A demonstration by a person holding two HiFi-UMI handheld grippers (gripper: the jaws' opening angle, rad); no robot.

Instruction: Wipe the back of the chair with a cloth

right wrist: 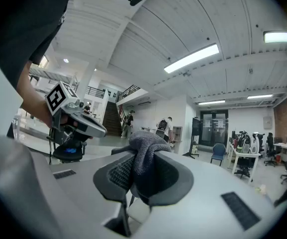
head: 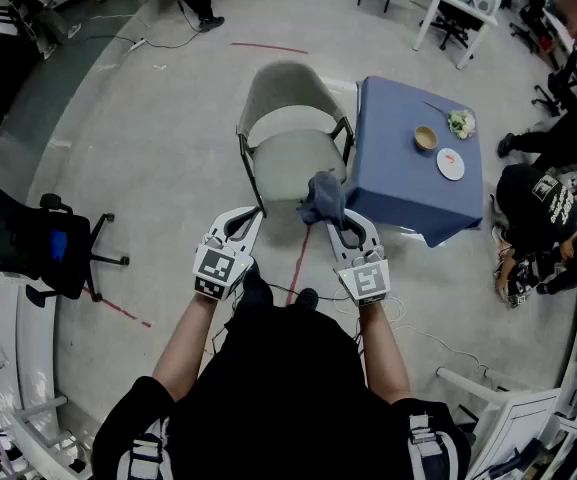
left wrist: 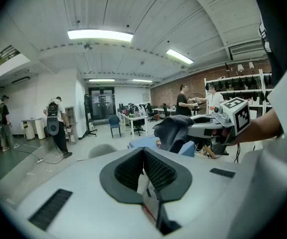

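A pale grey-green chair (head: 288,128) with a curved back and black frame stands on the floor in front of me, its seat facing me. My right gripper (head: 340,220) is shut on a dark grey cloth (head: 323,198), which bunches out between the jaws (right wrist: 145,151) and hangs near the seat's front right corner. My left gripper (head: 244,218) is shut with nothing in it, held level beside the right one, just short of the seat's front left corner. In the left gripper view the chair's back (left wrist: 102,150) shows beyond the jaws, and the cloth (left wrist: 172,131) hangs at the right.
A table with a blue cloth (head: 408,163) stands right of the chair, carrying a bowl (head: 426,137) and a plate (head: 451,164). A black office chair (head: 38,243) is at the left. People crouch at the far right (head: 543,218). Red tape lines cross the concrete floor.
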